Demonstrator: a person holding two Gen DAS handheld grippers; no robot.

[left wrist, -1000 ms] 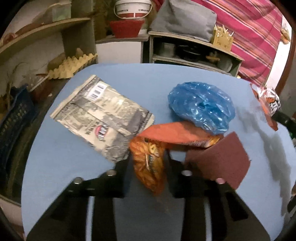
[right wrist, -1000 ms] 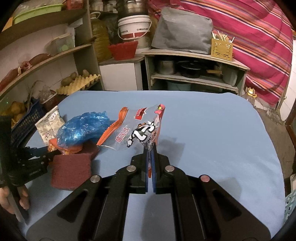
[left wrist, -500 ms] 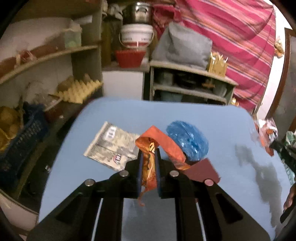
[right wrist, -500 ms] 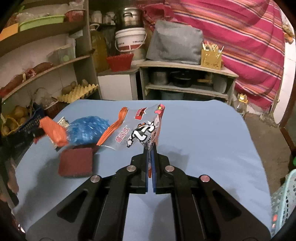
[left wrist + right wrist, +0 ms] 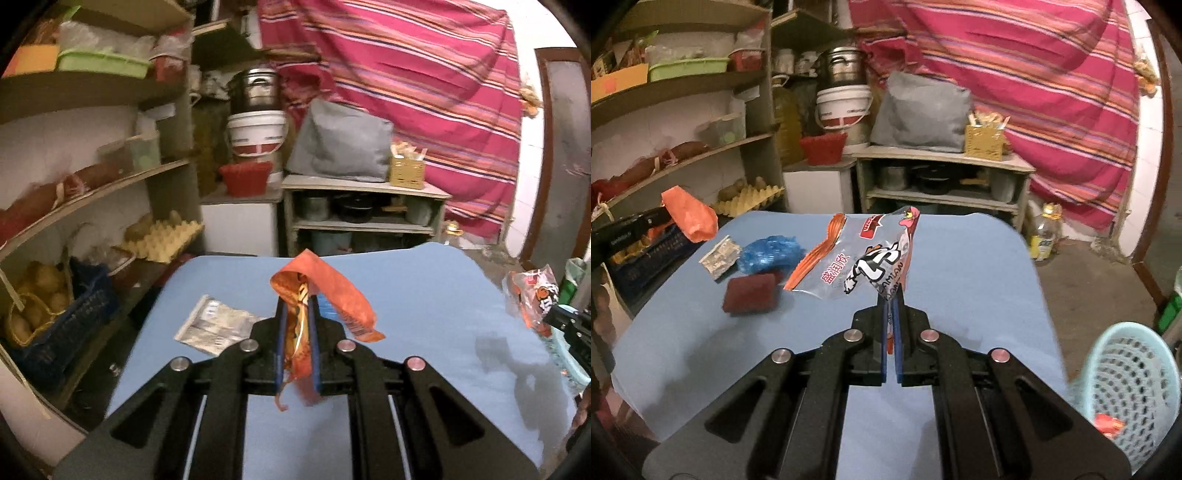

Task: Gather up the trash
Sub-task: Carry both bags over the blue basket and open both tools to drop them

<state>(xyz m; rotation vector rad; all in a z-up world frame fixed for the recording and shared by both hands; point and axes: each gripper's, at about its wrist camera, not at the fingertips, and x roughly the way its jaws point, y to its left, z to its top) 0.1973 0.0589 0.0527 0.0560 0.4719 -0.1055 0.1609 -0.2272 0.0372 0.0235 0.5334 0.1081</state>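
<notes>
My left gripper is shut on an orange snack wrapper and holds it well above the blue table; the wrapper also shows in the right wrist view. My right gripper is shut on a clear and orange snack bag, also held up off the table; that bag shows at the right of the left wrist view. On the table lie a grey printed packet, a crumpled blue plastic bag and a dark red scouring pad.
A light blue mesh basket stands off the table's right side with a red scrap inside. Shelves with potatoes and an egg tray line the left. A low shelf with pots stands behind the table.
My left gripper has closed on the orange wrapper and lifted it high off the table. My right gripper has risen with its bag, and the basket has come into view.
</notes>
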